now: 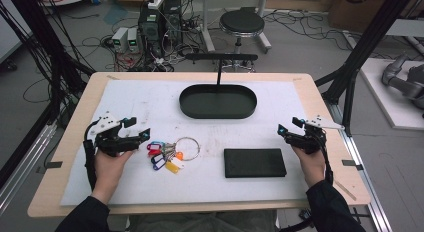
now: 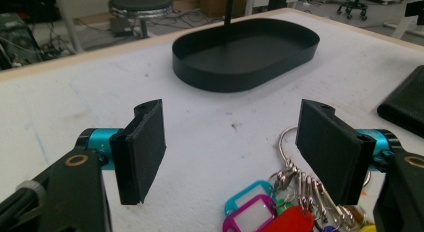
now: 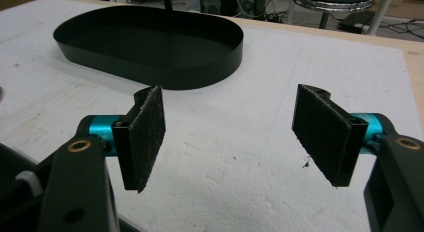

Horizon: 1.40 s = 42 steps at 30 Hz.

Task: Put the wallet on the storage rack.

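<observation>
A: Two grippers, nearest: left gripper and right gripper, state?
B: Both with jaws apart, nothing between.
A: Key bunch?
B: On the white mat, just beside the left gripper.
A: Farther off?
B: Black box, then oval tray.

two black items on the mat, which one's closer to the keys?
The flat rectangular black case, lying just right of the key bunch. The oval black tray sits farther back toward the table's far edge and has a raised rim and an upright post.
</observation>
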Motion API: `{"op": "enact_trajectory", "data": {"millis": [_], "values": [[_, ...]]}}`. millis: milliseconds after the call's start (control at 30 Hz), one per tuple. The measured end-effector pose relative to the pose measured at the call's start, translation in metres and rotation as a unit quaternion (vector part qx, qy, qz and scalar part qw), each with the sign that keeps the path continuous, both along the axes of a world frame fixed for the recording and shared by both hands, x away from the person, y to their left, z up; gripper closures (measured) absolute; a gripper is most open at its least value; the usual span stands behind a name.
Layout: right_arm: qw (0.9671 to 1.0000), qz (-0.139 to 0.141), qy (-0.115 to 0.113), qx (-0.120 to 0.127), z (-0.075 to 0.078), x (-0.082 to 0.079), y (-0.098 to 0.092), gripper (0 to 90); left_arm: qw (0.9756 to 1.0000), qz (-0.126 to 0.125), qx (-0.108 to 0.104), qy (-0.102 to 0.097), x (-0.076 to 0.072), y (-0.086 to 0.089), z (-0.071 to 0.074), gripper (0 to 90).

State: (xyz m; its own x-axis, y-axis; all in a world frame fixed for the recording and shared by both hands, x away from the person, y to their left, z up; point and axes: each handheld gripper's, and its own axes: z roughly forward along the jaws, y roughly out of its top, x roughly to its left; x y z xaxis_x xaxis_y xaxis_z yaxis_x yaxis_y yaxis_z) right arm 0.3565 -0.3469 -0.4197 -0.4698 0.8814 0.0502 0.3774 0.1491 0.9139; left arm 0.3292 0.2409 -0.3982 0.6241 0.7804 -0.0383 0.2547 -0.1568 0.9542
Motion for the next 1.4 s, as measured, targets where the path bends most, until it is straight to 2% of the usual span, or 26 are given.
{"op": "enact_trajectory", "data": {"millis": [33,100,167,200,267,333,367,433,467,567,667,700,767,800,833,867,967,1000,1033,1100,1133,1167,1233,1300,1367,1400], "values": [[1.0000,0.001,0.000,0.004,0.000,0.000,0.000,29.9,1.0000,0.000,0.000,0.000,0.000,0.000,0.000,27.9],[0.9999,-0.002,0.002,0.011,0.003,-0.001,-0.001,29.5,0.9999,-0.002,-0.006,-0.014,-0.005,0.000,0.010,27.8],[0.9999,-0.002,0.001,0.013,0.005,-0.002,-0.001,29.0,0.9998,-0.004,-0.001,-0.019,-0.009,-0.001,0.014,27.8],[0.9997,-0.002,0.003,0.022,0.009,-0.005,-0.002,28.1,0.9997,-0.005,0.004,-0.022,-0.012,-0.002,0.014,27.8],[0.9997,0.002,0.007,0.024,0.011,-0.008,-0.002,27.2,0.9997,-0.008,0.008,-0.019,-0.015,-0.002,0.012,27.8],[0.9995,0.008,0.011,0.027,0.011,-0.010,-0.002,25.4,0.9998,-0.009,0.003,-0.017,-0.018,-0.002,0.007,27.8],[0.9991,0.022,0.018,0.032,0.010,-0.015,-0.002,24.0,0.9998,-0.007,-0.001,-0.016,-0.020,-0.001,0.004,27.8],[0.9988,0.034,0.019,0.029,0.009,-0.019,-0.002,21.2,0.9999,-0.005,0.000,-0.012,-0.021,0.000,-0.001,27.8],[0.9988,0.034,0.019,0.029,0.009,-0.019,-0.002,21.2,0.9999,-0.004,0.001,-0.009,-0.022,0.001,-0.002,27.8],[0.9976,0.064,0.013,0.020,0.009,-0.024,-0.007,21.3,0.9999,0.002,0.004,-0.009,-0.025,0.003,-0.006,27.8],[0.9971,0.067,0.021,0.028,0.008,-0.026,-0.011,24.0,1.0000,0.002,0.005,-0.007,-0.024,0.003,-0.007,27.8],[0.9960,0.075,0.037,0.032,0.004,-0.026,-0.013,31.5,1.0000,0.002,0.007,-0.006,-0.023,0.003,-0.007,27.8],[0.9956,0.078,0.043,0.029,0.002,-0.025,-0.013,34.3,1.0000,0.001,0.008,-0.003,-0.022,0.001,-0.009,27.8],[0.9950,0.082,0.050,0.025,0.000,-0.025,-0.013,36.7,0.9999,-0.002,0.015,-0.003,-0.021,-0.001,-0.009,27.8],[0.9937,0.090,0.065,0.017,-0.004,-0.023,-0.011,43.4,0.9998,-0.003,0.017,-0.002,-0.021,-0.003,-0.010,27.8],[0.9931,0.093,0.070,0.011,-0.005,-0.023,-0.010,46.0,0.9995,-0.010,0.029,-0.003,-0.021,-0.006,-0.010,27.8],[0.9924,0.098,0.075,-0.002,-0.007,-0.022,-0.007,47.6,0.9993,-0.015,0.035,-0.003,-0.021,-0.010,-0.011,27.8],[0.9905,0.104,0.089,-0.006,-0.009,-0.021,-0.005,52.1,0.9990,-0.020,0.040,-0.004,-0.021,-0.012,-0.011,27.8],[0.9905,0.104,0.089,-0.006,-0.009,-0.021,-0.005,52.1,0.9990,-0.020,0.040,-0.004,-0.021,-0.012,-0.011,27.8],[0.9879,0.109,0.109,-0.012,-0.013,-0.019,-0.005,53.5,0.9988,-0.024,0.043,-0.005,-0.021,-0.014,-0.011,27.8],[0.9879,0.109,0.109,-0.012,-0.013,-0.019,-0.005,53.5,0.9988,-0.024,0.043,-0.005,-0.021,-0.014,-0.011,27.8],[0.9860,0.107,0.127,-0.004,-0.015,-0.018,-0.007,53.2,0.9987,-0.025,0.043,-0.004,-0.021,-0.014,-0.011,27.8],[0.9835,0.110,0.143,0.009,-0.017,-0.015,-0.010,52.3,0.9987,-0.025,0.044,-0.004,-0.021,-0.014,-0.012,27.8],[0.9826,0.107,0.152,0.014,-0.018,-0.014,-0.010,51.3,0.9986,-0.025,0.046,-0.004,-0.021,-0.014,-0.012,27.8],[0.9762,0.113,0.184,0.021,-0.023,-0.010,-0.011,49.6,0.9986,-0.025,0.046,-0.004,-0.020,-0.014,-0.012,27.8],[0.9762,0.113,0.184,0.021,-0.023,-0.010,-0.011,49.6,0.9986,-0.025,0.046,-0.004,-0.020,-0.014,-0.012,27.8]]}}
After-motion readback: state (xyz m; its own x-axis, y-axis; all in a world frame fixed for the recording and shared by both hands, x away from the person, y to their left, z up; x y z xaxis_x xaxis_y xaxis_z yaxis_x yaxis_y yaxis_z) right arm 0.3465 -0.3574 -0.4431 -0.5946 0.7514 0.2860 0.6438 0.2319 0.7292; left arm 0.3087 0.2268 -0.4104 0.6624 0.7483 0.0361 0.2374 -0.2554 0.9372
